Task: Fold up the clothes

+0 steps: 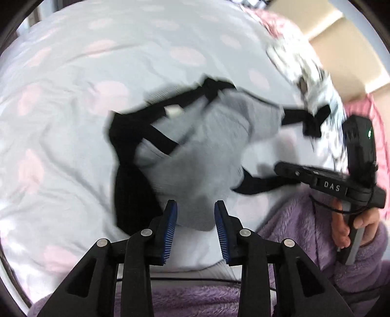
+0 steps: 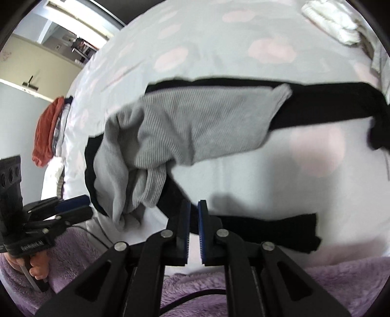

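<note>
While my left gripper hangs with its jaws spread and nothing between the pads, the grey ribbed garment lies dead ahead, its near hem just past the fingertips, touching neither as far as I can tell. My right gripper has its jaws nearly together over a black strap; whether the pads actually pinch cloth, can't tell, a slit of light shows between them. Garment sits on the pale spotted bedspread, grey body crumpled, black trim and straps trailing out. From the right wrist view its long axis runs left-right across me, bunched end at my left, flatter end going right and away. Left hand looks nearer the grey body, right nearer the loose strap, so the next grab probably turns on that hem under the left.

Left view alone shows the black-white patterned cloth beyond the garment. Right view alone shows an orange-topped stack at far left and white folded cloth far back.
</note>
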Tool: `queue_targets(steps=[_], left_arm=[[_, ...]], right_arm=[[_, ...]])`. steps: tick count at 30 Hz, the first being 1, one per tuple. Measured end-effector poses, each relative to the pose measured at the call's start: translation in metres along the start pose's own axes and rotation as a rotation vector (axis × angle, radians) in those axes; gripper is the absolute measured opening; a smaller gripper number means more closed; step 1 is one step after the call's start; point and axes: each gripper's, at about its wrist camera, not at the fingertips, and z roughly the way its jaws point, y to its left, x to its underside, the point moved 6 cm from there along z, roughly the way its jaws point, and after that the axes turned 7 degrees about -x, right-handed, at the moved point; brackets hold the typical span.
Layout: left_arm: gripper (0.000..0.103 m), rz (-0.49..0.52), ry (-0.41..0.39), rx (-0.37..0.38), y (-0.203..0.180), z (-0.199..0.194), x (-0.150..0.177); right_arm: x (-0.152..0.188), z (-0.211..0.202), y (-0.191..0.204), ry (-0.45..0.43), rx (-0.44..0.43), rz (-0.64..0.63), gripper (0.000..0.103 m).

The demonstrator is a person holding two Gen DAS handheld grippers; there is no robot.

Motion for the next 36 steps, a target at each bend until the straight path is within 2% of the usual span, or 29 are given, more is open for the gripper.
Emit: queue_targets(steps=[3, 6, 8, 11, 13, 15, 17, 22, 27, 31, 32, 33, 36], left_arm=[[0.033, -0.073, -0.045, -0.052, 0.026, -0.010, -0.011], [0.033, -0.127, -0.045, -0.090, 0.051, -0.006, -0.017], [0.033, -0.144, -0.017, -0.089, 0.057, 0.006, -0.015], [0.034, -0.155, 0.027, -0.072, 0.057, 0.023, -0.013], [0.038, -0.161, 0.041, -0.061, 0.057, 0.029, -0.016], [0.046, -0.169, 0.050, -0.053, 0.059, 0.034, -0.015], [0.046, -0.176, 0.062, -0.054, 0.060, 0.039, -0.016], [0.046, -0.201, 0.083, -0.056, 0.063, 0.048, -0.017], [0.050, -0.216, 0.075, -0.041, 0.066, 0.045, -0.014], [0.050, -0.235, 0.074, -0.071, 0.072, 0.045, -0.011], [0.048, -0.254, 0.082, -0.080, 0.076, 0.046, -0.010], [0.039, -0.273, 0.089, -0.089, 0.080, 0.047, -0.008], [0.027, -0.319, 0.083, -0.088, 0.090, 0.045, -0.005]], right_arm=[[-0.013, -0.008, -0.002, -0.035, 0.022, -0.012, 0.008], [-0.025, -0.010, 0.001, -0.064, 0.048, -0.036, 0.009], [-0.038, -0.005, 0.000, -0.083, 0.070, -0.058, 0.017], [-0.066, -0.001, -0.004, -0.111, 0.102, -0.099, 0.019], [-0.085, 0.003, -0.005, -0.144, 0.128, -0.136, 0.022], [-0.104, 0.009, -0.005, -0.177, 0.151, -0.178, 0.027], [-0.115, 0.026, -0.010, -0.188, 0.172, -0.204, 0.028], [-0.115, 0.050, -0.021, -0.134, 0.178, -0.231, 0.028], [-0.111, 0.053, -0.018, -0.134, 0.196, -0.302, 0.038], [-0.102, 0.059, -0.015, -0.144, 0.258, -0.368, 0.038], [-0.100, 0.060, -0.012, -0.141, 0.287, -0.394, 0.037], [-0.098, 0.061, -0.010, -0.140, 0.313, -0.413, 0.036], [-0.094, 0.062, -0.005, -0.145, 0.376, -0.451, 0.020]])
